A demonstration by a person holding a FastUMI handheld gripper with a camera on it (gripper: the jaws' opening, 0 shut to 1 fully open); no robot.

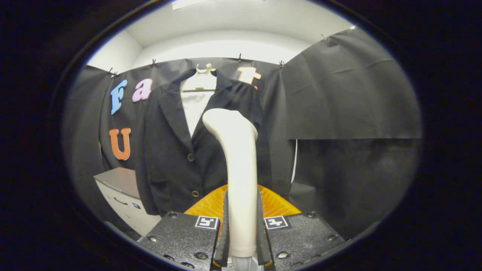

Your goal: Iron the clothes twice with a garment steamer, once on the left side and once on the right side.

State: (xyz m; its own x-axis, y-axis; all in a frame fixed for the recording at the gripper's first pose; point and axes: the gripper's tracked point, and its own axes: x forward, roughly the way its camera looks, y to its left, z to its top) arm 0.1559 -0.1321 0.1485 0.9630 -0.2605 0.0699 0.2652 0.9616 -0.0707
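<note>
Clamped between the two fingers of the gripper (241, 226) is the handle of a garment steamer (236, 162), on which both fingers are pressed from either side, so the gripper is seen closed around it. Its pale handle is held upright and rises from between the fingers, bending at the top into a rounded head that is turned toward the clothing beyond. To the left, low down and beyond the fingers, a grey-topped white cabinet (120, 192) is seen against the black cloth wall (350, 86). Next to it, a dark jacket (169, 150) is hung on a white hanger (203, 77), which is hooked at the top of the cloth wall; two buttons are visible down its front, and a white shirt (194, 107) is shown in the open collar. The steamer's head is placed in front of the jacket's right-hand half, at chest height, though whether it touches the fabric cannot be told. An orange ribbed part (276, 205) is seen just behind the fingers.
</note>
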